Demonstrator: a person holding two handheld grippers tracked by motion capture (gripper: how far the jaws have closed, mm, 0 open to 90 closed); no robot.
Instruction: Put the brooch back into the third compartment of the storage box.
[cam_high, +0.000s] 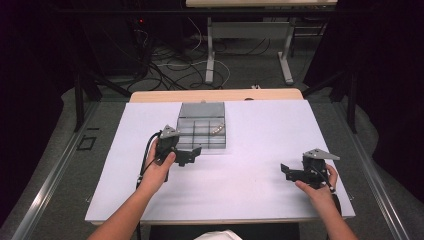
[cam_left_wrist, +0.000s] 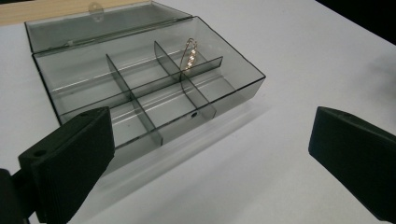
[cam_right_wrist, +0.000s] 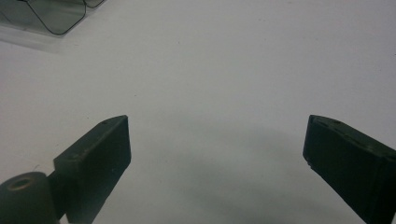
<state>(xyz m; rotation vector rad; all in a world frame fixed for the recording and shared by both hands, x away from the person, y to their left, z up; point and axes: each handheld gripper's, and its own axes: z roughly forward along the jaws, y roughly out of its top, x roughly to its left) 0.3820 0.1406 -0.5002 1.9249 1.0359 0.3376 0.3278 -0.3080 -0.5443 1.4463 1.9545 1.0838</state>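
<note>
Lying open toward the far middle of the tabletop (cam_high: 260, 150) is a smoky clear plastic organizer box (cam_high: 201, 126), its lid (cam_high: 201, 109) folded back flat behind it and its tray split by thin dividers into small compartments. A gold-coloured bracelet (cam_high: 216, 130) set with pale stones sits in a compartment on the box's right side; in the left gripper view the bracelet (cam_left_wrist: 189, 55) leans up against a divider, one end rising above the wall.

The left tool (cam_high: 189, 156) hovers just beside the near edge of the box, held in the person's left hand (cam_high: 159, 169), with its jaws spread wide and nothing between them. From its own camera the box (cam_left_wrist: 140, 88) lies straight ahead, with the near left corner just behind the left jaw.

The right tool (cam_high: 286, 172) is well apart from the box, low over the right side of the tabletop in the person's right hand (cam_high: 320, 187). Its jaws are also spread wide and empty, and its view looks across bare white surface with a corner of the box (cam_right_wrist: 51, 16) at the upper left.

The tabletop is covered in a white sheet, with a strip of pale wood (cam_high: 215, 95) showing along the far edge. Beyond it the room is dim: grey floor, a tangle of cables (cam_high: 170, 65), and the legs of another table (cam_high: 247, 47).
</note>
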